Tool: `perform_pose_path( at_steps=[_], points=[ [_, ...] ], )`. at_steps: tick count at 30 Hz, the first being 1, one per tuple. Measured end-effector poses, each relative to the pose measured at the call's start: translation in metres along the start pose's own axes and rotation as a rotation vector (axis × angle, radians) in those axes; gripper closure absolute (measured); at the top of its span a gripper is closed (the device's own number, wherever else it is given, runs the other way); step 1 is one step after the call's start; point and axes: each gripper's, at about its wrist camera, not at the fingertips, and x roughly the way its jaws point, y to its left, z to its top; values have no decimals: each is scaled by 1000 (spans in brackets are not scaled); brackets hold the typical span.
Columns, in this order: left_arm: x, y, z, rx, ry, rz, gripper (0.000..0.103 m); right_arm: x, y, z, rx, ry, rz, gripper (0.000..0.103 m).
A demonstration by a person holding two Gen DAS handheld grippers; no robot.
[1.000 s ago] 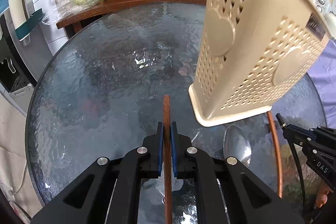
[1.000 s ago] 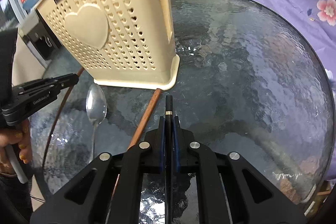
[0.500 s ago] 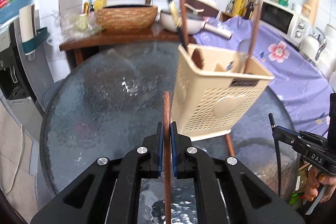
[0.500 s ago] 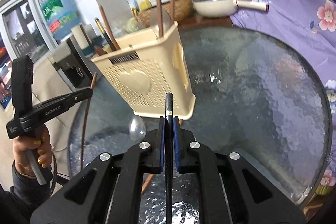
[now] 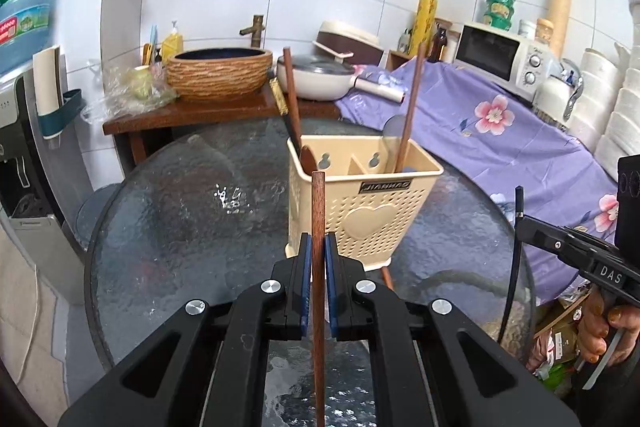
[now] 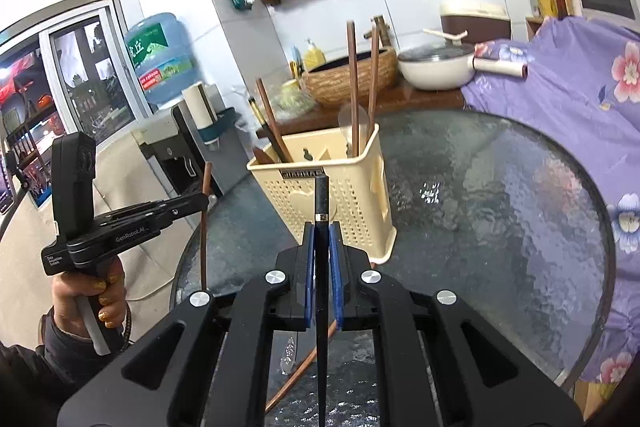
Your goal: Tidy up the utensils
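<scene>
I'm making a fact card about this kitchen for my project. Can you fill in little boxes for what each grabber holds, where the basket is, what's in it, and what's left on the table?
left gripper: shut on a brown chopstick
right gripper: shut on a black chopstick
basket: cream, upright on the round glass table
in the basket: several brown sticks standing up and a spoon
left on the table: one brown stick and a spoon handle, near the basket

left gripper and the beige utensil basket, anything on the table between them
Only bare glass table shows between the left gripper and the basket in the left wrist view.
</scene>
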Motion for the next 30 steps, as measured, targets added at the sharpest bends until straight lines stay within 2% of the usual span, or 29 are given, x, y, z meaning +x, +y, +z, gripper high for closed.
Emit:
perform_pose_path(
  at_steps=[10, 30],
  points=[
    [-16, -6, 3, 6, -39, -22, 97, -18, 10, 7, -17, -39, 6, 95],
    [-34, -9, 19, 0, -86, -82, 97, -20, 28, 29, -74, -54, 7, 95]
  ],
)
